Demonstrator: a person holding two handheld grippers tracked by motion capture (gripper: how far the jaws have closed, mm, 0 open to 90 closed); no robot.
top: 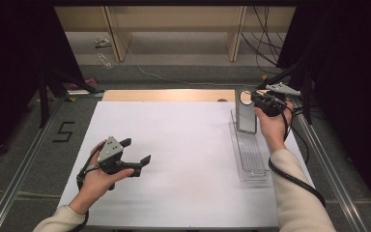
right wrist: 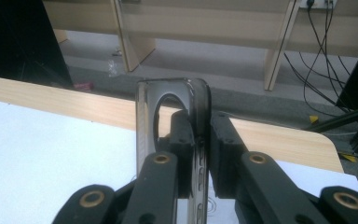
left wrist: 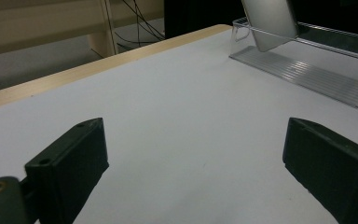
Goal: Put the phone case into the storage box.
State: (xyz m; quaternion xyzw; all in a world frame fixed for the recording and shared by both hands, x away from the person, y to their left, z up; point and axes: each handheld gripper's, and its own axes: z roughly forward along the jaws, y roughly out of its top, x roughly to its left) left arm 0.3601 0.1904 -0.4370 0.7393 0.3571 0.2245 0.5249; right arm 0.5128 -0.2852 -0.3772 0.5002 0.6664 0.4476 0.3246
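A flat grey metal plate (top: 245,117) with a round hole near its top stands upright over the far end of a clear ribbed plastic rack (top: 249,157) at the table's right. My right gripper (top: 254,99) is shut on the plate's top edge; in the right gripper view its jaws pinch the plate (right wrist: 143,122) edge-on at the gripper (right wrist: 200,140). My left gripper (top: 136,150) rests at the near left, jaws wide apart and holding nothing. The left gripper view looks between the left gripper (left wrist: 198,161) jaws across the sheet to the plate (left wrist: 270,21) and the rack (left wrist: 307,74).
A white sheet (top: 174,154) covers the wooden table (top: 164,95). Beyond the far edge are wooden shelf legs (top: 234,34) and cables (top: 265,43). Metal rails (top: 24,159) run along both sides, with black stands at the left and right.
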